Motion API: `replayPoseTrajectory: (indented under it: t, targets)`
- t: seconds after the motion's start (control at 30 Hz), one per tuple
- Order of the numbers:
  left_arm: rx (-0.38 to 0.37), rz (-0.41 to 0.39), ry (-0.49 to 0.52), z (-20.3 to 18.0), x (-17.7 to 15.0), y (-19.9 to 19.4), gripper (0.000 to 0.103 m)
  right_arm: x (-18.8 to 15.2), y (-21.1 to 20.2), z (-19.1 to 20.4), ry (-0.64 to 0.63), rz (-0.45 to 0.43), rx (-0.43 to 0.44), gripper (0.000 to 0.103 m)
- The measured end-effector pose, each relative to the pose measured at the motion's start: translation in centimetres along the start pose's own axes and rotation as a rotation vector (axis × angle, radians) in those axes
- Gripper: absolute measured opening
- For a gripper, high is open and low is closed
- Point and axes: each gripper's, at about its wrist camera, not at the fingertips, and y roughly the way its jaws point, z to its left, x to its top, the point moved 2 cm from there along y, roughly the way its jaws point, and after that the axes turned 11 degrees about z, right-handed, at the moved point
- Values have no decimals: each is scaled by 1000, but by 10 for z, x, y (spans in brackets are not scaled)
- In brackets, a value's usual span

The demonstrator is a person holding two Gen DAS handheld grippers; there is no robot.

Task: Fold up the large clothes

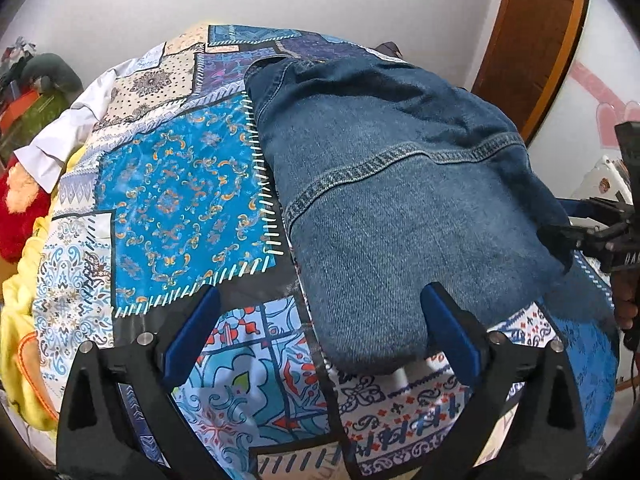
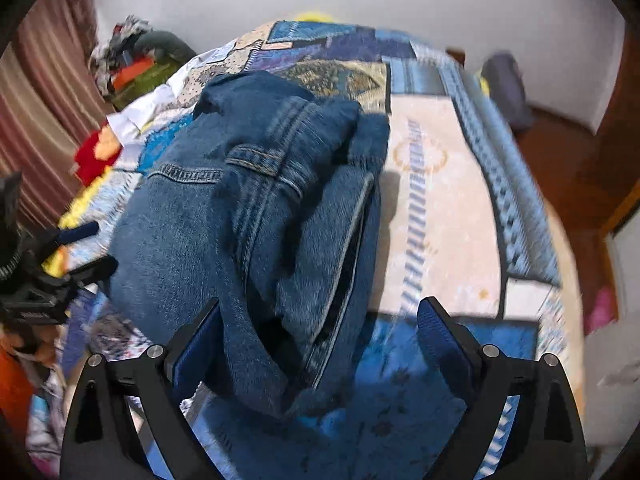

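A pair of blue denim jeans [image 1: 400, 184] lies folded on a patchwork bedspread [image 1: 176, 184]. In the right wrist view the jeans [image 2: 248, 216] show the waistband and a belt loop, bunched in layers. My left gripper [image 1: 320, 320] is open, its blue pads apart, with the near folded end of the jeans just ahead of the right pad. My right gripper [image 2: 320, 328] is open, the near end of the jeans lying between its pads, closer to the left one. Each gripper shows at the edge of the other's view, the right one [image 1: 592, 232] and the left one [image 2: 76, 248].
A white garment [image 1: 76, 136] and red and yellow cloth [image 1: 20, 208] lie at the bed's left side. A pile of clothes [image 2: 136, 60] sits by the wall. A wooden door [image 1: 528, 40] stands at the right. The bedspread [image 2: 440, 200] lies bare right of the jeans.
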Motion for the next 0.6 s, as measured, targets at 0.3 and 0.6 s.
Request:
replayPoseTrajectory:
  t: [0.3, 0.6]
  targets:
    - [111, -57, 27, 8, 34, -27, 101, 24, -49, 5, 0, -96, 53, 94]
    - [77, -42, -10, 19, 113, -1, 101, 87, -33, 13, 34, -86, 152, 94]
